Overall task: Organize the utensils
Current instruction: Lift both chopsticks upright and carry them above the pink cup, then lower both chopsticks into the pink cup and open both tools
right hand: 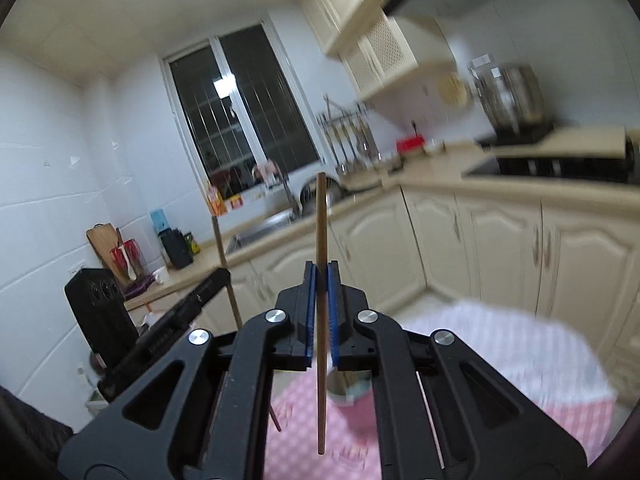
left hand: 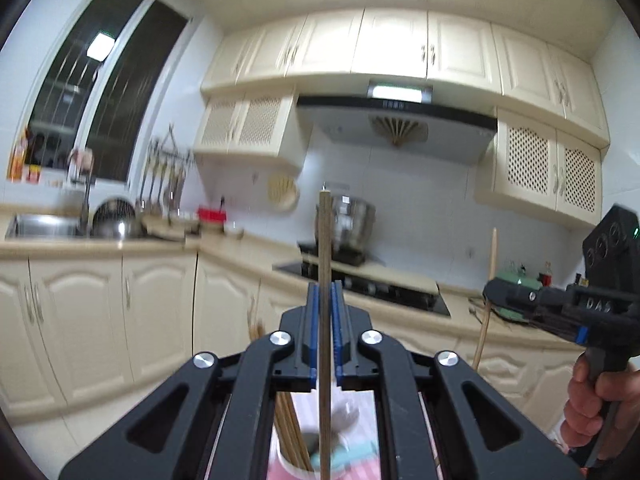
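Each claw, left [left hand: 325,312] and right [right hand: 322,300], pinched one upright chopstick [left hand: 325,280] [right hand: 321,280] above a cup [left hand: 296,452] of chopsticks on the pink-checked surface [right hand: 520,380]; lowering them straight, tips first, seemed wisest.

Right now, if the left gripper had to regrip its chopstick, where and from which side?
Grip mid-shaft, about where the left gripper pinches the chopstick now, pads closing from both sides. It stands upright and thin; a central hold probably limits swing over the holder below.
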